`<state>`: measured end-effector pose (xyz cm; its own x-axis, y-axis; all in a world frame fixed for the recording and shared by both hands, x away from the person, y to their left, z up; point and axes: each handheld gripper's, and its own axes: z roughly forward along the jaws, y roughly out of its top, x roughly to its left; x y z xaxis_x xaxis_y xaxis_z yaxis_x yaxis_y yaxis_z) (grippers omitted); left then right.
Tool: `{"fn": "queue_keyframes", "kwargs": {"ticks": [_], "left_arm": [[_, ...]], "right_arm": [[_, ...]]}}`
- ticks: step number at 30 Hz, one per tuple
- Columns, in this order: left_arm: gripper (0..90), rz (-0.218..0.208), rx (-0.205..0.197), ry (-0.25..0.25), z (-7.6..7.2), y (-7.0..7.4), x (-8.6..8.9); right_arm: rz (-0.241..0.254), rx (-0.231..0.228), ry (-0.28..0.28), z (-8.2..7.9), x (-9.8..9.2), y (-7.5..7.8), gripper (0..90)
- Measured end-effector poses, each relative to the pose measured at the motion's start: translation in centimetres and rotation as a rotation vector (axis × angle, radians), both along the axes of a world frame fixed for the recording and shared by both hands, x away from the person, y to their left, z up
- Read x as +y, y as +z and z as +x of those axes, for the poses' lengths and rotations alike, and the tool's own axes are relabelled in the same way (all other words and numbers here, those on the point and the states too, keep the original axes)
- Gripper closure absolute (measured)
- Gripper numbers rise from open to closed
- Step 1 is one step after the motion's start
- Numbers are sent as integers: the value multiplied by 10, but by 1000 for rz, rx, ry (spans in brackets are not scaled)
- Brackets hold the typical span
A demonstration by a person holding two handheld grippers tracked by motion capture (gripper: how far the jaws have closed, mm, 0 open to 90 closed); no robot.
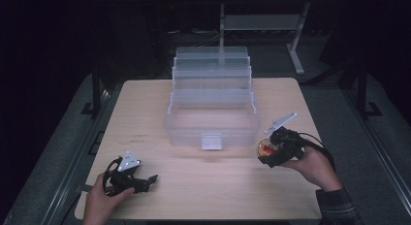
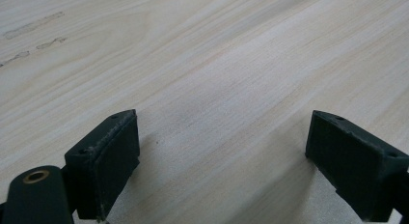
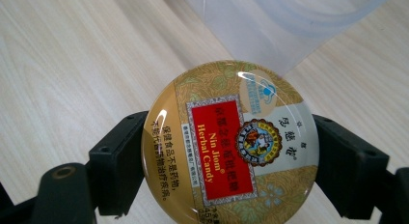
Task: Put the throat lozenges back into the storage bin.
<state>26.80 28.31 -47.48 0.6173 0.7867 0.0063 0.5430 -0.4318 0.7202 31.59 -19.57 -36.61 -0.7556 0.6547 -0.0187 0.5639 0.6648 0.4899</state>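
A round gold candy tin [image 3: 230, 142] with a red label is clamped between the jaws of my right gripper [image 3: 230, 159]. In the high view the tin [image 1: 264, 147] and right gripper [image 1: 274, 148] hover just right of the clear box's front corner. The clear plastic storage box [image 1: 212, 120] stands open at the table's middle, its stepped trays folded back. My left gripper [image 1: 148, 181] rests low at the table's front left, open, its fingers [image 2: 108, 159] spread wide over bare wood with nothing between them.
The light wooden table [image 1: 208, 186] has free room in front of the box and between my two hands. A corner of the clear box [image 3: 289, 21] lies just beyond the tin. Dark floor and a metal stand [image 1: 295, 50] surround the table.
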Motion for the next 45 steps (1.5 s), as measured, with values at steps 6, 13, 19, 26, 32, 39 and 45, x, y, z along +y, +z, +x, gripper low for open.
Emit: {"fn": "queue_keyframes", "kwargs": {"ticks": [6,13,19,26,32,39,45], "left_arm": [[110,0,0,0,0,0,0],[110,-2,-1,2,0,0,0],[110,-4,0,3,0,0,0],[110,-4,1,3,0,0,0],[110,-1,0,0,0,0,0],[110,-2,2,0,0,0,0],[110,1,0,0,0,0,0]], "right_arm": [[0,-1,-7,9,1,5,197],[2,-6,-18,18,0,10,197],[6,-14,-26,24,0,15,197],[8,-19,-33,32,2,20,197],[12,-22,-44,40,4,24,197],[16,-31,-53,51,8,29,197],[20,-40,-61,59,10,33,197]]}}
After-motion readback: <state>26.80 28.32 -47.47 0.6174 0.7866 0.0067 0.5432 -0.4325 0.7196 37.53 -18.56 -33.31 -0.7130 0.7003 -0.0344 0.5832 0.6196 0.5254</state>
